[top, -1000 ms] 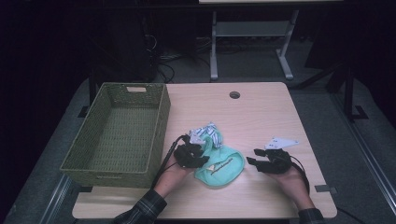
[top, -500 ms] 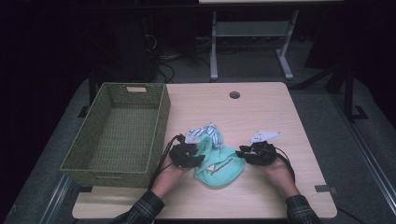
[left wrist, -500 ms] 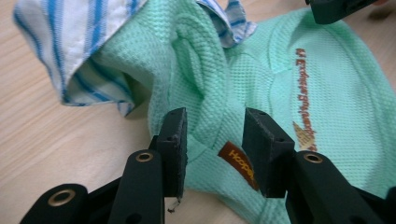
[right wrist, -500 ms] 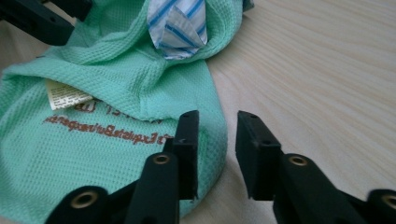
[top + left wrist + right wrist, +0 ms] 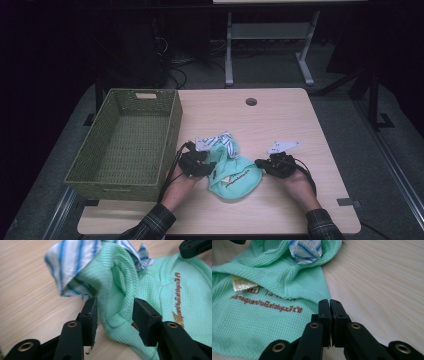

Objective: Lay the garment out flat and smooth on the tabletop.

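A pale wood table (image 5: 280,125) with a round cable hole (image 5: 251,102) near its far edge stands on grey carpet (image 5: 390,165) in a dim room; beyond it a white desk frame (image 5: 265,45) and a tangle of cables (image 5: 190,75) sit in shadow. On the table's left side lies an empty green woven basket (image 5: 125,145), its long side just beside the left hand.

The mint shirt (image 5: 232,175) (waffle-knit, with brown lettering and a small white label) is bunched on the near middle of the table, touching a blue-striped white cloth (image 5: 222,142) that lies at its far side and tucks partly into it.

The left gripper (image 5: 115,315) sits at the shirt's left edge, jaws parted a moderate way with a thick fold of mint fabric between them, not yet pinched. The right gripper (image 5: 330,315) rests low on the bare wood just at the shirt's right edge, its jaws pressed together with nothing visibly between them. Plaid sleeves (image 5: 150,225) enter from the near edge.
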`<state>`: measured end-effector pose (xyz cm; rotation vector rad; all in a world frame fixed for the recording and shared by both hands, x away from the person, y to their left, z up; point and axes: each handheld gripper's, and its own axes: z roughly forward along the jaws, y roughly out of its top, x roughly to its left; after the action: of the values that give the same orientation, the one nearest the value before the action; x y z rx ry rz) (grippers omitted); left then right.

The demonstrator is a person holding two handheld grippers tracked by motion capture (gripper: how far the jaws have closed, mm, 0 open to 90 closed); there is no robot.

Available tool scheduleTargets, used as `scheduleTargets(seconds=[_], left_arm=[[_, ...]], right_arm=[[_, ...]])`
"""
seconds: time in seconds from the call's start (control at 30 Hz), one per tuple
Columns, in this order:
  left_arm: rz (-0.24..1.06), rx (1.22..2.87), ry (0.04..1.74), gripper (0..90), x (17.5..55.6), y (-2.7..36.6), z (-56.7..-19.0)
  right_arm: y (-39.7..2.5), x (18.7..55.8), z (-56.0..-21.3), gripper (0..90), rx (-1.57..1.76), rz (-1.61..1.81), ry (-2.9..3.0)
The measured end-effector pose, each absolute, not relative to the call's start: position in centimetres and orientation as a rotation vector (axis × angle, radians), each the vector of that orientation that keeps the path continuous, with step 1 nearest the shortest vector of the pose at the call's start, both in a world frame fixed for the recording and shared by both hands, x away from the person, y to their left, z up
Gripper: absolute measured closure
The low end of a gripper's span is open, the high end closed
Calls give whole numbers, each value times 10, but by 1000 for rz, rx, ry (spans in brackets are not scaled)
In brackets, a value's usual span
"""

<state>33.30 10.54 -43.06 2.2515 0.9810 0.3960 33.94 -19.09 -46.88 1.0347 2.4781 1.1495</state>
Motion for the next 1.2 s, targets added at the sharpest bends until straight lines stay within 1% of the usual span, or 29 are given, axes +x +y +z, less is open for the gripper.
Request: scheduleTargets(seconds=[0.1,0.17,0.2,0.23,0.27,0.33,0.37,0.4,0.47,0.6,1.03,1.07,1.1,1.2], left_arm=[[395,2249,1004,535,339,107,-433],[383,2241,1020,557,344,107,-436],[367,2231,1026,597,346,107,-437],[361,2226,1032,649,349,107,-438],[352,2231,1034,719,351,106,-438],[336,2229,1034,811,356,105,-436],[334,2221,1037,841,357,105,-436],[328,2216,1041,849,360,104,-435],[317,2200,1046,856,362,102,-435],[307,2226,1035,857,368,94,-437],[319,2265,1056,863,391,83,-445],[300,2262,1058,860,392,81,-447],[290,2262,1053,848,392,80,-449],[314,2272,1026,746,389,77,-448]], right_arm=[[-191,339,-469,873,1031,1151,2480],[-191,339,-469,874,1033,1151,2479],[-192,339,-469,874,1029,1149,2480],[-192,339,-469,874,1037,1149,2479],[-192,338,-469,875,1039,1149,2481],[-194,337,-469,876,1033,1144,2480],[-195,336,-469,876,1038,1144,2479],[-197,335,-468,878,1037,1140,2480],[-201,331,-468,880,1042,1138,2476],[-212,323,-465,883,1041,1127,2461],[-252,293,-464,893,1131,1091,2418],[-254,291,-465,892,1129,1090,2421],[-254,289,-465,892,1138,1089,2424],[-254,286,-465,870,1131,1092,2431]])
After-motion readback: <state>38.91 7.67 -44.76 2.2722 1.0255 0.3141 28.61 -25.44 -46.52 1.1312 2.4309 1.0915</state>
